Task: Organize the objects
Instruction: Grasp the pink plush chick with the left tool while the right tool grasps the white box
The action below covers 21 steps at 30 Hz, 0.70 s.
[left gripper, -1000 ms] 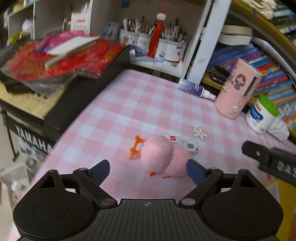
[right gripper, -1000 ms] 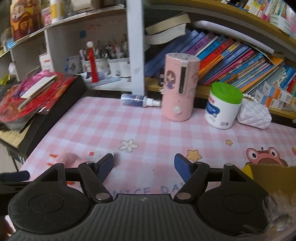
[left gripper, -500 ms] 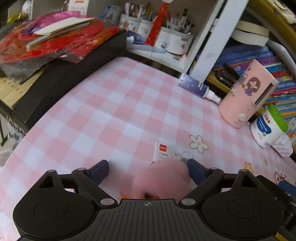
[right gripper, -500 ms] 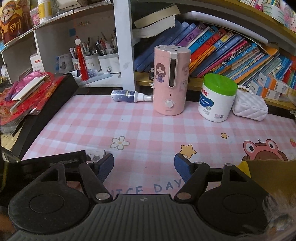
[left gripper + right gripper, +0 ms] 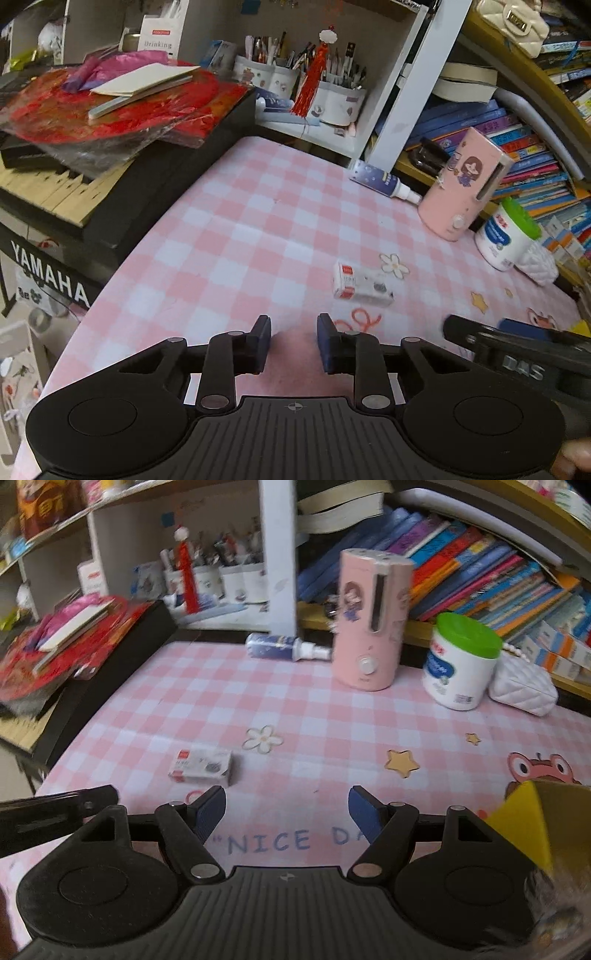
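The left gripper (image 5: 293, 341) has its pads pressed in on a pink plush (image 5: 293, 363), mostly hidden, seemingly the fluffy toy, low over the checked mat (image 5: 258, 229). A small box (image 5: 201, 766) lies just ahead. The right gripper (image 5: 287, 805) hangs spread wide, holding nothing.

The left claw (image 5: 294, 343) sits low in frame, fingers drawn close together around something pink. The right claw (image 5: 287, 814) is spread wide.
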Each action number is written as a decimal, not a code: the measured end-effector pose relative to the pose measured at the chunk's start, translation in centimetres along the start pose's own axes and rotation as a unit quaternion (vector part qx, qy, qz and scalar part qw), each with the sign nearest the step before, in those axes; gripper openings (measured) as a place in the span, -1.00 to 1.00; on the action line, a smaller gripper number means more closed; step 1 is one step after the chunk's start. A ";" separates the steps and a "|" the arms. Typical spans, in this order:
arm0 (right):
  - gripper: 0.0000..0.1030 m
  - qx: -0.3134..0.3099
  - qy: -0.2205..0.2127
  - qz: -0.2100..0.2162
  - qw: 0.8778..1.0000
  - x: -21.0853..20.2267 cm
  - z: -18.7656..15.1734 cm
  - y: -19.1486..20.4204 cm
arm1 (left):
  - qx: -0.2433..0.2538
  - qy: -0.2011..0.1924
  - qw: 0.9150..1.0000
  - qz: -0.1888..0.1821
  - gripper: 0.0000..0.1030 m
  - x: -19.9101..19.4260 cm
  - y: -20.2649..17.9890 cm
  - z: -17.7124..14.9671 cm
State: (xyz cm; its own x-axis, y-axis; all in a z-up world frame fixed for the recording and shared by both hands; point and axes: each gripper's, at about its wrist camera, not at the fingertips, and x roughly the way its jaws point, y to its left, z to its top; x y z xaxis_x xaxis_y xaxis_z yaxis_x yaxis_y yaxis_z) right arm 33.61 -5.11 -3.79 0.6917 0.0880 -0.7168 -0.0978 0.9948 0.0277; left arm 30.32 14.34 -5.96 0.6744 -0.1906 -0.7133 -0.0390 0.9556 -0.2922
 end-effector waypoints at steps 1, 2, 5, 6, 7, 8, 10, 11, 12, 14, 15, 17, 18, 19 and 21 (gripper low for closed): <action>0.40 -0.002 0.004 0.001 1.000 0.2 -0.2 0.2 | -0.003 -0.001 1.000 -0.010 -0.42 -0.4 0.2 -0.2; 0.40 -0.002 0.007 0.004 1.000 0.3 -0.3 0.3 | -0.003 -0.003 1.000 -0.018 -0.34 -0.9 0.4 -0.4; 0.40 -0.011 0.011 0.012 1.000 0.3 -0.6 0.8 | 0.010 -0.026 1.000 -0.008 0.37 -2.6 0.4 -0.8; 0.40 -0.014 0.011 0.014 1.000 0.2 -0.7 1.0 | 0.016 -0.034 0.999 0.000 0.47 -3.2 0.3 -0.9; 0.40 -0.016 0.010 0.015 1.000 0.2 -0.8 1.1 | 0.020 -0.039 0.999 0.007 0.48 -3.6 0.2 -1.0; 0.40 -0.016 0.009 0.016 1.000 0.1 -0.8 1.1 | 0.023 -0.036 0.999 0.011 0.48 -3.7 0.1 -1.1; 0.40 -0.016 0.008 0.016 1.000 0.0 -0.8 1.2 | 0.026 -0.013 0.999 0.022 0.48 -2.9 -0.3 -1.3; 0.40 -0.017 0.008 0.016 1.000 0.1 -0.8 1.2 | 0.026 0.000 0.999 0.027 0.53 -2.3 -0.5 -1.4; 0.40 -0.018 0.008 0.016 1.000 0.2 -0.7 1.3 | 0.021 0.001 1.000 0.021 0.49 -2.0 -0.6 -1.4; 0.40 -0.022 0.006 0.019 1.000 0.2 -0.4 1.4 | 0.031 0.018 0.999 0.021 0.49 -0.9 -1.2 -1.5; 0.40 -0.026 0.003 0.020 0.999 0.2 -0.3 1.5 | 0.040 0.022 0.999 0.019 0.50 -0.5 -1.4 -1.8; 0.40 -0.032 0.000 0.020 0.999 0.3 -0.1 1.8 | 0.044 0.028 0.999 0.007 0.50 0.2 -1.5 -2.0; 0.40 -0.034 -0.001 0.021 0.999 0.4 0.0 1.9 | 0.044 0.031 0.999 0.003 0.48 0.4 -1.6 -2.1; 0.40 -0.035 0.000 0.023 0.999 0.5 0.1 2.0 | 0.045 0.034 0.998 -0.002 0.45 0.7 -1.6 -2.1; 0.40 -0.039 -0.001 0.027 0.999 0.8 0.1 2.3 | 0.051 0.046 0.998 -0.008 0.36 0.7 -2.0 -2.2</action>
State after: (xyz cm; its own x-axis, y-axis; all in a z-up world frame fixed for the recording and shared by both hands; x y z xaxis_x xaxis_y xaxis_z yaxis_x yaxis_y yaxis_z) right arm 34.02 -2.76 -4.18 0.6854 0.1411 -0.7144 -0.1896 0.9818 0.0121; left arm 29.30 11.81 -7.29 0.6033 -0.2210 -0.7663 0.0496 0.9694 -0.2406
